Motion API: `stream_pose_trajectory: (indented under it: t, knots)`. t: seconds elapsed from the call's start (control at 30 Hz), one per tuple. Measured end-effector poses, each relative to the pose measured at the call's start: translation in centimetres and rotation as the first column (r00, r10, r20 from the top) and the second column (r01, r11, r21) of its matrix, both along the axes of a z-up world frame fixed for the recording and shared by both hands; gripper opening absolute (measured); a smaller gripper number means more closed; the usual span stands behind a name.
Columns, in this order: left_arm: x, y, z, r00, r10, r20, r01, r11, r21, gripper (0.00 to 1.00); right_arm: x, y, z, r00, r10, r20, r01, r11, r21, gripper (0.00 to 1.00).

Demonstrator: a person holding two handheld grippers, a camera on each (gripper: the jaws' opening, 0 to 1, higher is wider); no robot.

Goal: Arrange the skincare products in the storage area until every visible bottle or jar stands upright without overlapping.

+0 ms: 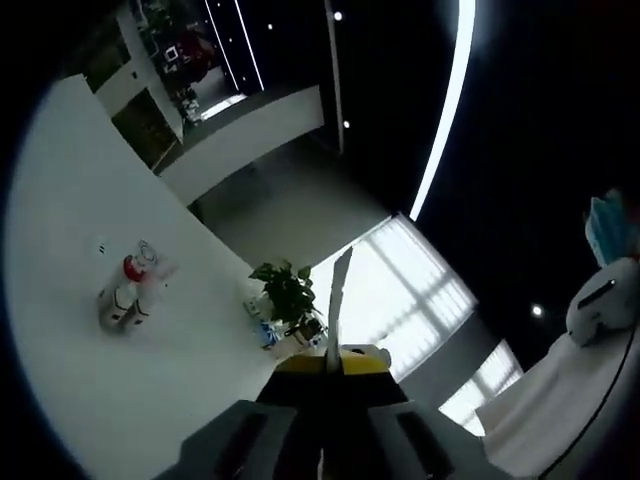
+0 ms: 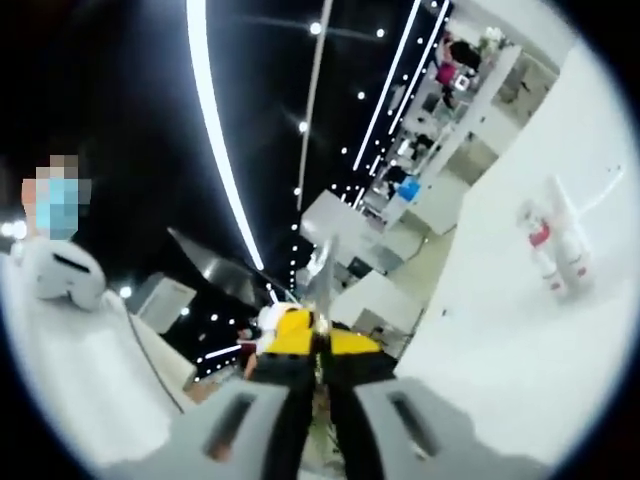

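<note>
The white tabletop (image 1: pixel 120 380) is the biggest thing in the left gripper view. It fills the left side and looks tilted because the camera is rolled. In the right gripper view the same tabletop (image 2: pixel 520 370) fills the right side.

Above and behind it is a dark ceiling with a long bright light strip (image 1: pixel 445 110). Big bright windows (image 1: pixel 400 290) sit past the far edge of the tabletop. A small green plant (image 1: pixel 287 295) stands near that edge.

The bottles (image 1: pixel 130 290) are a small bunch on the tabletop. They are white and clear, and one has a red part near its top. They are close together, touching or nearly so. I cannot tell if each one stands up straight. In the right gripper view the bottles (image 2: pixel 555 250) are off to the right.

The left hand-held gripper (image 1: pixel 335 300) comes up from the bottom, with its jaws pressed together and nothing between them. The bottles are well apart from it, off to its left.

The right hand-held gripper (image 2: pixel 322 285) also has its jaws pressed together with nothing in them. The bottles are well apart from it, off to its right.
</note>
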State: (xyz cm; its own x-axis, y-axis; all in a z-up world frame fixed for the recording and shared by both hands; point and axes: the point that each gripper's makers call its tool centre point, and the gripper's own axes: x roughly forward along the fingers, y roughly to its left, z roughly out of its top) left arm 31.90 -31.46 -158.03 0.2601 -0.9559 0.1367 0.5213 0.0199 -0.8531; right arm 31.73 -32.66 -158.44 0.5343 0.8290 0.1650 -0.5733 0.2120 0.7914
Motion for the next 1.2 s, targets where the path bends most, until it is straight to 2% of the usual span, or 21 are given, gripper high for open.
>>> stream_pose_trajectory:
  t: [0.13,0.17,0.23,0.3,0.4,0.43,0.5,0.53,0.6,0.63,0.67,0.77,1.0,1.13,1.2]
  knots:
    - [-0.2,0.4,-0.7,1.000,0.005,-0.027,-0.004,1.000,0.016,0.07,-0.3,0.0,-0.1,1.000,-0.012,0.015,0.012,1.000,-0.012,0.00]
    - [-0.3,0.6,-0.9,1.000,0.005,-0.030,-0.005,1.000,0.022,0.10,-0.1,-0.2,0.1,0.999,-0.042,0.029,0.042,0.999,-0.006,0.00]
    - [-0.8,1.3,-1.5,0.999,-0.006,-0.039,0.007,1.000,0.027,0.12,0.4,-1.1,0.8,0.995,-0.097,0.022,0.096,0.994,0.056,0.00]
    - [-1.4,1.6,-1.9,0.998,-0.018,-0.059,0.020,0.999,0.025,0.12,0.6,-1.4,0.6,0.994,-0.108,0.016,0.107,0.993,0.057,0.00]
    - [-2.2,1.8,-2.6,0.998,-0.031,-0.053,0.033,0.998,0.051,0.05,0.6,-1.0,0.4,0.995,-0.095,0.010,0.094,0.995,0.044,0.00]
    - [-2.4,1.8,-2.5,0.999,-0.036,-0.027,0.037,0.998,0.047,0.03,0.7,-0.8,0.2,0.996,-0.092,0.004,0.092,0.995,0.034,0.00]
    - [-2.3,2.0,-2.2,1.000,-0.008,-0.006,0.008,0.999,0.044,0.02,0.7,-0.7,0.3,0.995,-0.098,0.008,0.098,0.994,0.040,0.00]
    - [-1.9,2.1,-2.1,0.999,0.019,0.026,-0.020,0.998,0.051,0.01,0.9,-0.6,0.4,0.994,-0.106,0.010,0.105,0.993,0.050,0.01]
    - [-1.9,2.1,-2.0,0.999,0.028,0.020,-0.028,0.999,0.042,0.01,1.2,-0.4,0.6,0.994,-0.110,0.010,0.109,0.992,0.063,0.02]
    - [-1.7,2.2,-1.9,0.999,0.042,0.031,-0.044,0.998,0.041,0.01,1.2,-0.1,0.4,0.995,-0.095,0.006,0.095,0.994,0.052,0.04]
    - [-1.4,2.2,-1.7,0.995,0.071,0.063,-0.074,0.997,0.036,0.01,0.7,0.4,-0.1,0.998,-0.060,0.018,0.060,0.998,0.009,0.05]
    - [-0.6,2.6,-1.3,0.993,0.108,0.057,-0.108,0.994,0.009,0.00,0.0,1.8,-0.9,0.999,-0.004,0.040,0.007,0.998,-0.056,0.08]
    - [1.0,3.7,-0.9,0.986,0.154,0.063,-0.153,0.988,-0.018,0.00,-0.8,3.2,-2.0,0.999,0.032,0.021,-0.031,0.998,-0.058,0.10]
    - [1.7,4.1,-0.9,0.985,0.165,0.053,-0.164,0.986,-0.022,0.00,-1.2,3.5,-2.3,0.999,0.041,0.023,-0.040,0.996,-0.075,0.17]
    - [2.4,4.4,-1.1,0.983,0.178,0.042,-0.177,0.984,-0.020,0.00,-1.3,3.4,-2.6,0.999,0.038,0.029,-0.035,0.994,-0.106,0.20]
